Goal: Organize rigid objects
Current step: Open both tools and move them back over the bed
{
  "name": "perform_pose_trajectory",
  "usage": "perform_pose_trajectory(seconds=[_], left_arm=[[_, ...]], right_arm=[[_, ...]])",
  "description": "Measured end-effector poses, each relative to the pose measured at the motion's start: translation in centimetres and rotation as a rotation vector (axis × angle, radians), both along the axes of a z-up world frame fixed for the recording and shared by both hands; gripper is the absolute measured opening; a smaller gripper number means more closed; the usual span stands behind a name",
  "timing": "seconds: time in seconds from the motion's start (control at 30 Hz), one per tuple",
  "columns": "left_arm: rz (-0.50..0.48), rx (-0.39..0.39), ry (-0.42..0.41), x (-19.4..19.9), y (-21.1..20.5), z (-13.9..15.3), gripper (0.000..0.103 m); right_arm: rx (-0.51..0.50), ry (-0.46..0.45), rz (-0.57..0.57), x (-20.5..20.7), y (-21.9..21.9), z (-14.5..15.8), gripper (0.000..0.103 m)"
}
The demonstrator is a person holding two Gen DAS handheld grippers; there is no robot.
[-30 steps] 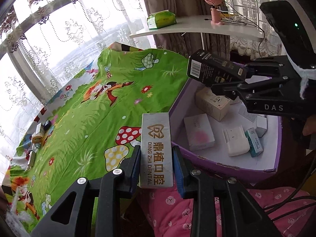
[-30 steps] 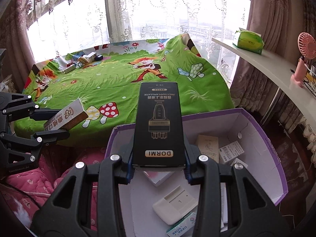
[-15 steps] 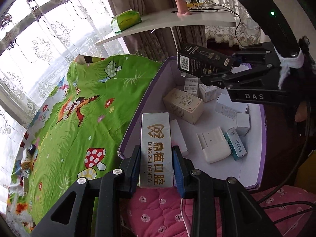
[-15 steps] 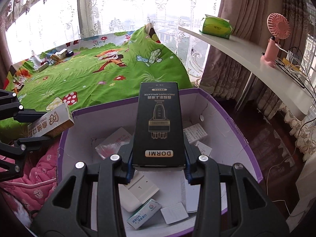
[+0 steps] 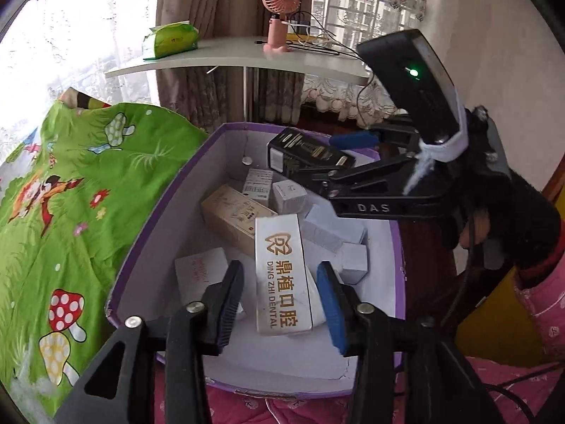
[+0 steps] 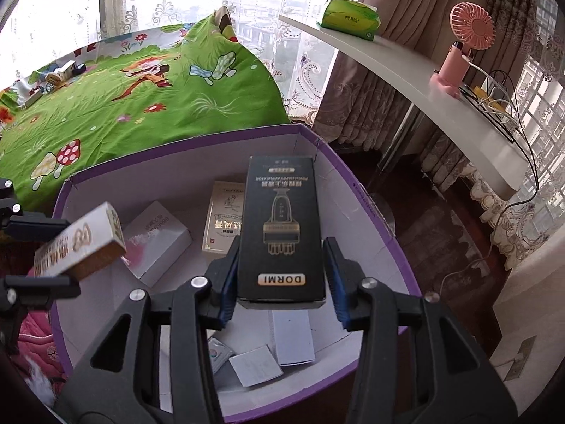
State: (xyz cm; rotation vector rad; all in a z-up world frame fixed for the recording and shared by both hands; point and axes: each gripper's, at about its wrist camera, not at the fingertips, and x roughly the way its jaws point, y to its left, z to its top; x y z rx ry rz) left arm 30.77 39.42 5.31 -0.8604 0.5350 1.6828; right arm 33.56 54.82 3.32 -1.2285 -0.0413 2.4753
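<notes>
A purple cardboard box (image 5: 155, 219) with a white inside lies below both grippers and holds several small cartons. My left gripper (image 5: 279, 265) hangs over its near end, jaws opening. The white dental box (image 5: 282, 275) sits between them with a gap on each side. My right gripper (image 6: 282, 242) is over the box's middle, also opening. The black DORMI box (image 6: 282, 226) lies between its fingers: the right pad (image 6: 335, 279) stands clear of it and the left pad sits right at its edge. The left wrist view shows that black box (image 5: 307, 152) tilted over the far end.
A green cartoon bedspread (image 6: 141, 106) lies left of the purple box, with small items at its far corner (image 6: 60, 74). A white shelf (image 6: 423, 81) carries a green tissue pack (image 6: 349, 17) and a pink fan (image 6: 462, 46) with cables. A pink quilt (image 5: 247, 406) lies below.
Both grippers have come over the purple box and tipped downward. Their jaws, shut on the white and the black box before, have spread, and gaps now show beside each box.
</notes>
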Motion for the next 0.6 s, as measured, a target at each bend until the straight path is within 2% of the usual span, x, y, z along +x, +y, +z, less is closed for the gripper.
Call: perform_pose_trajectory(seconds=[0.03, 0.07, 0.17, 0.33, 0.4, 0.5, 0.6], left_arm=[[0.012, 0.0, 0.028, -0.3, -0.5, -0.3, 0.073], [0.038, 0.007, 0.065, -0.8, -1.3, -0.5, 0.075], [0.161, 0.0, 0.105, -4.3, -5.1, -1.1, 0.075], [0.558, -0.029, 0.097, -13.8, -16.4, -1.8, 0.076], [0.715, -0.069, 0.127, -17.8, -21.4, -1.9, 0.077], [0.934, -0.149, 0.172, -25.0, -29.2, -2.1, 0.078], [1.139, -0.155, 0.155, -32.5, -37.2, -2.3, 0.078]], right_arm=[[0.021, -0.021, -0.023, -0.6, -0.3, -0.2, 0.076], [0.039, -0.029, -0.036, -1.3, -0.7, -0.3, 0.084], [0.011, -0.045, 0.021, -4.3, -2.9, -0.1, 0.084], [0.027, -0.06, 0.252, -11.5, -11.7, -0.2, 0.086], [0.016, -0.076, 0.355, -14.7, -15.8, -0.7, 0.086], [0.013, -0.076, 0.491, -18.7, -21.9, -1.3, 0.086], [-0.036, -0.059, 0.613, -21.7, -27.2, -1.4, 0.086]])
